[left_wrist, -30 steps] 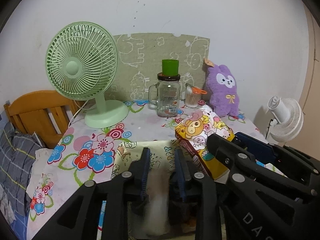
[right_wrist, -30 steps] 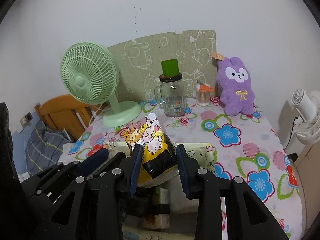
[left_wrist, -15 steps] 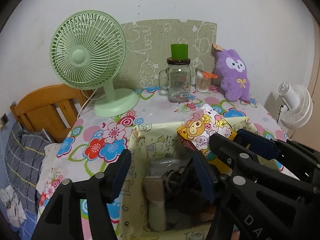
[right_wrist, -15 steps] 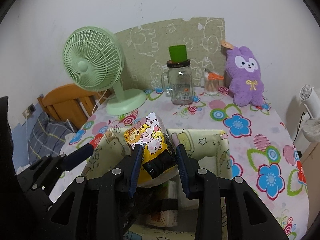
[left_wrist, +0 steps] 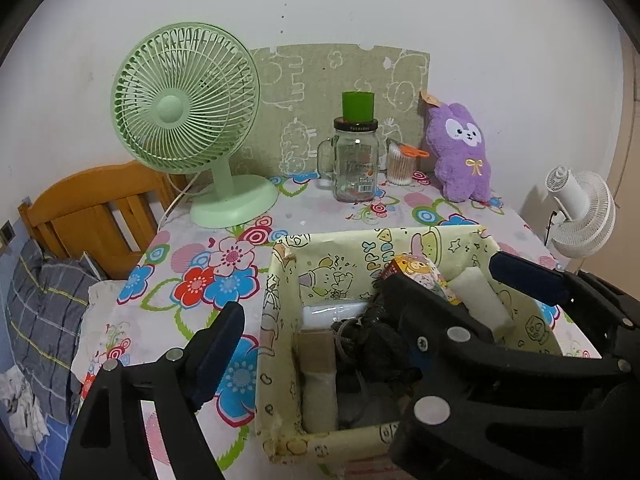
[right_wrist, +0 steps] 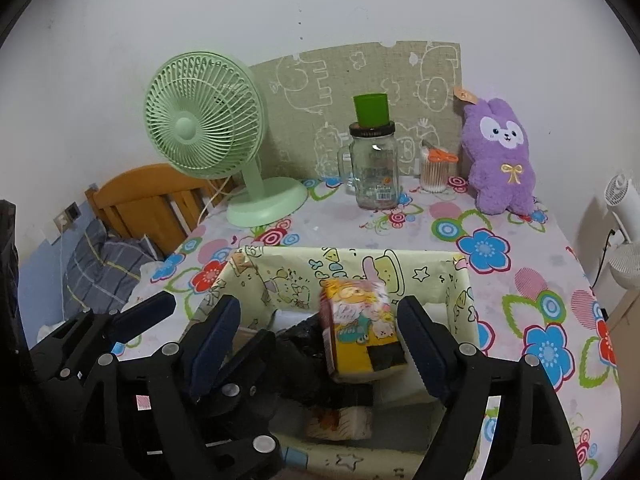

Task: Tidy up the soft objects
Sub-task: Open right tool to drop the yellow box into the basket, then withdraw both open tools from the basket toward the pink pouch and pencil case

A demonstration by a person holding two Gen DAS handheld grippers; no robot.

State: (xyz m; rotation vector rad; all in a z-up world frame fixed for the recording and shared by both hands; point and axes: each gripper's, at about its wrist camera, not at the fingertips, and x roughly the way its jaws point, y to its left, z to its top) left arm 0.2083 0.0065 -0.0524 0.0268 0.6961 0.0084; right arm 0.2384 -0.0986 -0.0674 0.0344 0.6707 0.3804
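Here the right gripper stood with its fingers spread wide around the cartoon-print pack lying in the fabric box, the left gripper likewise gaping.

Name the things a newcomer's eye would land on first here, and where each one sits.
The big mint-green fan stands at the back left of the flower-print tablecloth, and the purple plush bunny sits upright at the back right against the wall. In front, the cartoon-print packet lies in the yellow storage box, between the open fingers of the right gripper.
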